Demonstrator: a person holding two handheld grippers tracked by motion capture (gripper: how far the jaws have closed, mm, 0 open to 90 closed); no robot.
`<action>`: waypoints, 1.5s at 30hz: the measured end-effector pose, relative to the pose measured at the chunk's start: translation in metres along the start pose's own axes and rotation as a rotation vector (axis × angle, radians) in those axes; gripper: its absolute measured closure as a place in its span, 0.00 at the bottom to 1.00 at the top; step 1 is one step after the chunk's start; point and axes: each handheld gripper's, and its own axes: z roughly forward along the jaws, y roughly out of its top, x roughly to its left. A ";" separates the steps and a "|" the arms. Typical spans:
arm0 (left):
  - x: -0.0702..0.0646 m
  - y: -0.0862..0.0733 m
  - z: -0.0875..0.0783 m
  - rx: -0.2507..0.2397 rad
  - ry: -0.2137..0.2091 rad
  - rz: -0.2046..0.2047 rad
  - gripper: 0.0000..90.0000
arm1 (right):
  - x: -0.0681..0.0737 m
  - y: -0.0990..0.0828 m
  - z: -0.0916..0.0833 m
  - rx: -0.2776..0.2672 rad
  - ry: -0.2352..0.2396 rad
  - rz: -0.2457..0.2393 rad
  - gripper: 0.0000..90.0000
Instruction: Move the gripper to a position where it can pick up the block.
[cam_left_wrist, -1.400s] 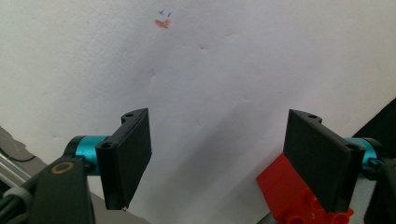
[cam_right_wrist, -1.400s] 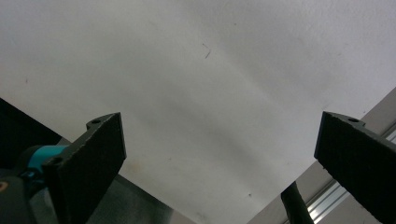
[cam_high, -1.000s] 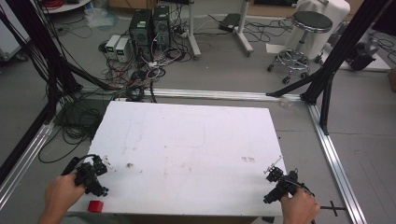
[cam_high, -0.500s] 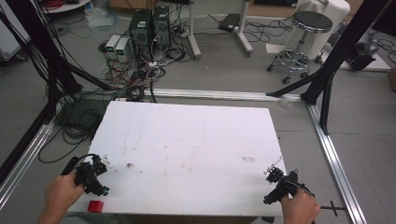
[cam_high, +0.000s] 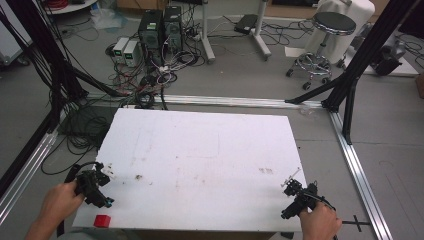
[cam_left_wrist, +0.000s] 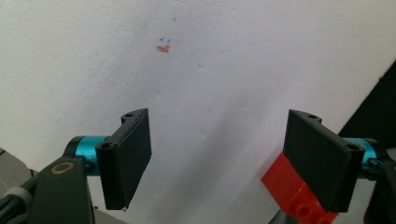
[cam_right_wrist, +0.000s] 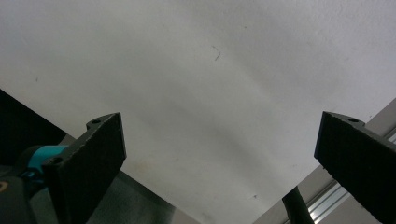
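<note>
Overhead, a white table (cam_high: 200, 165) stands on a grey floor, its surface scuffed and lightly stained. The person's left hand (cam_high: 59, 202) holds the left gripper (cam_high: 100, 182) at the table's near left corner, and the right hand (cam_high: 320, 222) holds the right gripper (cam_high: 292, 187) at the near right corner; the two are well apart.

Left gripper: in its own view the two black jaws stand wide apart over the white surface, with nothing between them. A red toy brick (cam_left_wrist: 292, 189) lies at the table's edge, partly hidden behind the jaw on the right of that view; whether that jaw touches it cannot be told. From above, the same brick (cam_high: 102, 220) sits on the table at the near left corner, just beside the left gripper on the person's side. A small orange and blue mark (cam_left_wrist: 163, 46) shows on the surface ahead of the jaws.

Right gripper: in its own view the jaws are spread fully wide, holding nothing, over bare white table near its edge. A metal rail (cam_right_wrist: 327, 200) shows beyond the edge at lower right.

Surroundings: beyond the table's far side are computer towers (cam_high: 160, 27), tangled cables (cam_high: 150, 80) on the floor, and a black round stool (cam_high: 332, 25) on a chrome base. A black frame post (cam_high: 350, 75) rises at the right.
</note>
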 end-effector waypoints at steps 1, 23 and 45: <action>0.000 0.000 0.000 0.000 0.000 0.000 0.26 | 0.000 0.000 0.000 0.000 0.000 0.000 0.01; -0.008 -0.002 -0.019 0.107 -0.054 0.366 0.26 | -0.001 -0.003 0.000 -0.006 0.014 0.009 0.01; -0.038 -0.013 -0.022 0.153 -0.057 0.593 0.26 | -0.001 -0.003 0.003 0.000 0.019 0.000 0.01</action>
